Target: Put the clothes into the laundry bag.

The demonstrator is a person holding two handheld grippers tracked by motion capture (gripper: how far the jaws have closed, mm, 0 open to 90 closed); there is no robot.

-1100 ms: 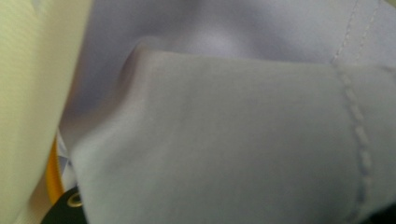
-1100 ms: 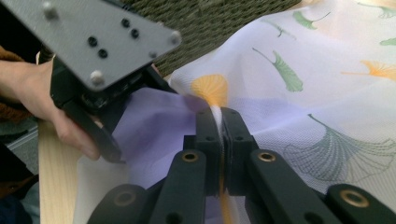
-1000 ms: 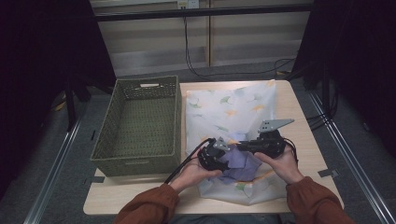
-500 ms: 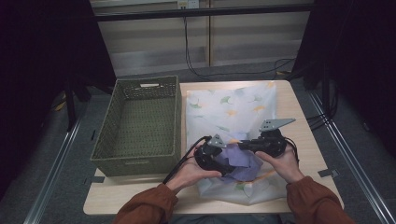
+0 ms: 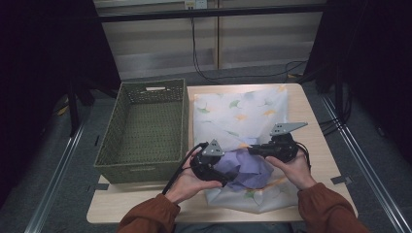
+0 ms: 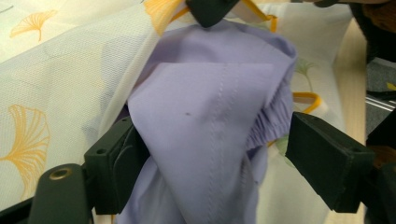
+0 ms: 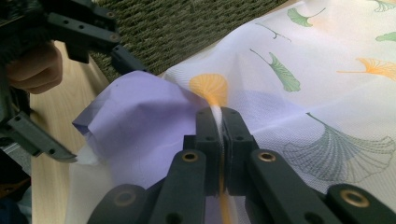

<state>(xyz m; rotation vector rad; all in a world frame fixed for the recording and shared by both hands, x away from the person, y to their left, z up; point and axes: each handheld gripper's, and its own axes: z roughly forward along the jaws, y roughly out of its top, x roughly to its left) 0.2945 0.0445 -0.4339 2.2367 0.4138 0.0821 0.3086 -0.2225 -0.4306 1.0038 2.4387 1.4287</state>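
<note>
From above, the purple cloth [image 5: 245, 167] sits half inside the mesh bag [image 5: 238, 114] beside the basket [image 5: 141, 128] — the left gripper [image 6: 210, 154] has just been opening, jaws astride the cloth, while the right gripper [image 7: 219, 135] pinches the bag's edge — no readable writing.

Two forearms in rust-coloured sleeves reach in from the near edge of the counter, each hand gripping a black gripper. The left gripper [image 5: 228, 175] sits low in the left hand [image 5: 187, 182], palm turned up, jaws standing apart after just opening, cloth [image 6: 205, 135] loose between them. The right gripper [image 5: 252, 150] points leftward from the right hand [image 5: 291, 167], jaws pinched tight on a mesh bag [image 7: 327, 84].
</note>
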